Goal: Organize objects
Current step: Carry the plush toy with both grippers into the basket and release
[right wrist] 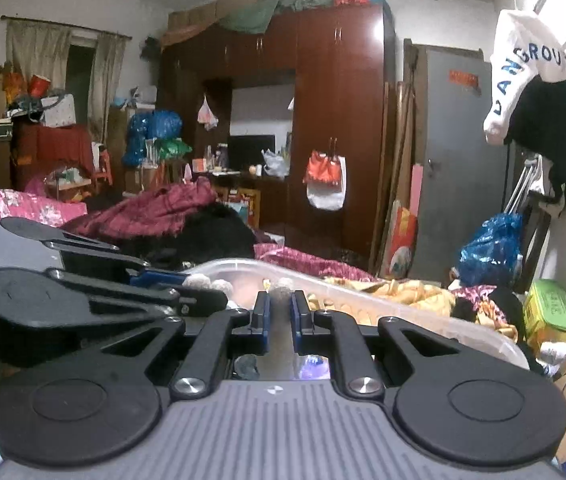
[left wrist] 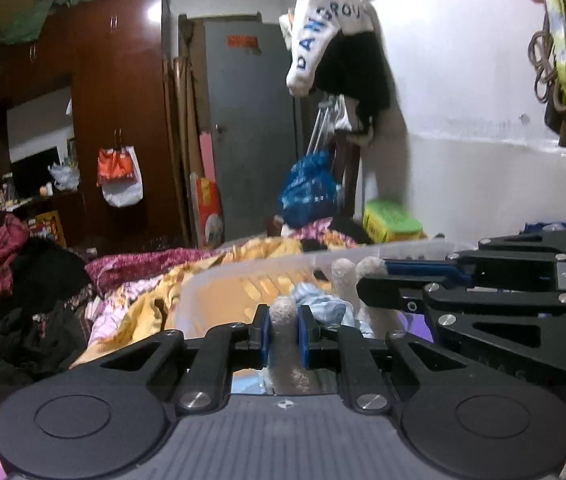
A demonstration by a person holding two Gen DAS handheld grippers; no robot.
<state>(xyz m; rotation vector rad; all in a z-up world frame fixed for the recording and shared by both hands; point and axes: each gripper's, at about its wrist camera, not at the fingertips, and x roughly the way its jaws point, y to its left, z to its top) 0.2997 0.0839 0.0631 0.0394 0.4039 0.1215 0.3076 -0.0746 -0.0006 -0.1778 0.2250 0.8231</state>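
Fingers of the left gripper [left wrist: 284, 330] pinch a fuzzy plush toy [left wrist: 289, 344] at lower centre; the right gripper [right wrist: 280, 316] apparently clamps it too. Next: lower it into the clear bin [left wrist: 219, 300].

bed under a heap of cloth

beyond both sets of jaws, a bed [left wrist: 131, 264] carries a clear plastic bin [left wrist: 219, 300], straight ahead of them. a yellow patterned blanket [left wrist: 143, 312] lies beside and past the bin. left of the jaws sit a maroon cloth [right wrist: 155, 212] and black clothes [left wrist: 31, 336].
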